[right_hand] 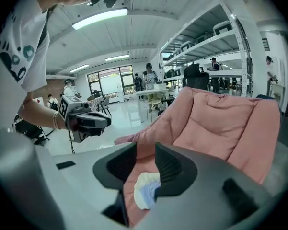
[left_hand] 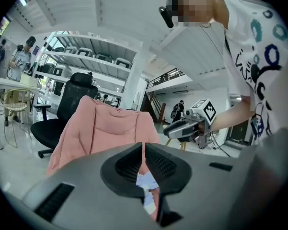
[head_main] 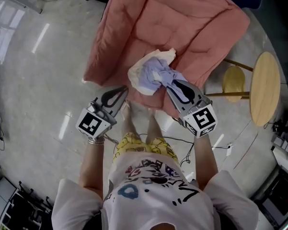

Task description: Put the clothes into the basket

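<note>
A bundle of white and lavender clothes (head_main: 151,73) lies on the front of a pink padded seat (head_main: 182,23). My right gripper (head_main: 171,84) points down at the bundle's right side. Its jaws stand apart, and in the right gripper view (right_hand: 146,150) nothing is between the pads; the clothes (right_hand: 146,190) lie just below on the pink seat (right_hand: 220,123). My left gripper (head_main: 124,89) hangs at the seat's front edge, left of the bundle, apart from it. Its jaws (left_hand: 143,147) are shut with only a slit between them. I see no basket in any view.
A round wooden stool (head_main: 265,87) and a smaller yellow one (head_main: 234,83) stand to the right of the seat. A black office chair (left_hand: 62,114) is behind it. Cables (head_main: 201,150) trail on the glossy floor by the person's feet. Shelving and people are far off.
</note>
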A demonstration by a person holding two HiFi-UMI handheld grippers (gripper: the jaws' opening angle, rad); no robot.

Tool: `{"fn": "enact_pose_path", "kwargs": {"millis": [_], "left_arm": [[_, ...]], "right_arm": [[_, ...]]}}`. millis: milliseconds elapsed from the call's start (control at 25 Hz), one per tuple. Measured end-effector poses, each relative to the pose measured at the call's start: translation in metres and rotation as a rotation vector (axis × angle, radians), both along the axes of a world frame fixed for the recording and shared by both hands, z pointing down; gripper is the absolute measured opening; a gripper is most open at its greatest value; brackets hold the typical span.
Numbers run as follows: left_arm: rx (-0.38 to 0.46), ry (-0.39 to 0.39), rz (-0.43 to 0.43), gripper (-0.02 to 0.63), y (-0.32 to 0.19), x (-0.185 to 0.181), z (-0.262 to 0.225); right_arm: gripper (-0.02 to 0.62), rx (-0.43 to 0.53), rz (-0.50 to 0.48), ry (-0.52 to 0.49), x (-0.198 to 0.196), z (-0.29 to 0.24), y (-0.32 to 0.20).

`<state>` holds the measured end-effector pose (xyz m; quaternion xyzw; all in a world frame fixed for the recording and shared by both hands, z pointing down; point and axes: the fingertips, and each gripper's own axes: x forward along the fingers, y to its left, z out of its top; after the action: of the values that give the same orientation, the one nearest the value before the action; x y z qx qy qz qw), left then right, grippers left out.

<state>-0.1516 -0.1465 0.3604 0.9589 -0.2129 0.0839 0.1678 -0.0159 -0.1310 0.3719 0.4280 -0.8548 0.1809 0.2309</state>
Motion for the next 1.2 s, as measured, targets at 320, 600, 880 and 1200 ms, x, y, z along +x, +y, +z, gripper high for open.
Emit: {"fn": "enact_pose_path", "kwargs": {"millis": [320, 600, 880, 1200], "left_arm": [[-0.014, -0.063, -0.022, 0.018, -0.014, 0.007, 0.067], [-0.017, -0.112, 0.015, 0.018, -0.011, 0.023, 0.128], [-0.07, -0.119, 0.022, 0.02, -0.012, 0.039, 0.181], [-0.113, -0.106, 0.027, 0.063, -0.008, 0.044, 0.219]], "right_arm": [[0.14, -0.089, -0.06, 0.061, 0.011, 0.089, -0.009], [0.162, -0.188, -0.091, 0.123, 0.018, 0.163, -0.01], [0.184, -0.27, -0.108, 0.163, 0.021, 0.22, -0.02], [0.217, -0.34, -0.13, 0.237, 0.008, 0.276, -0.035]]}}
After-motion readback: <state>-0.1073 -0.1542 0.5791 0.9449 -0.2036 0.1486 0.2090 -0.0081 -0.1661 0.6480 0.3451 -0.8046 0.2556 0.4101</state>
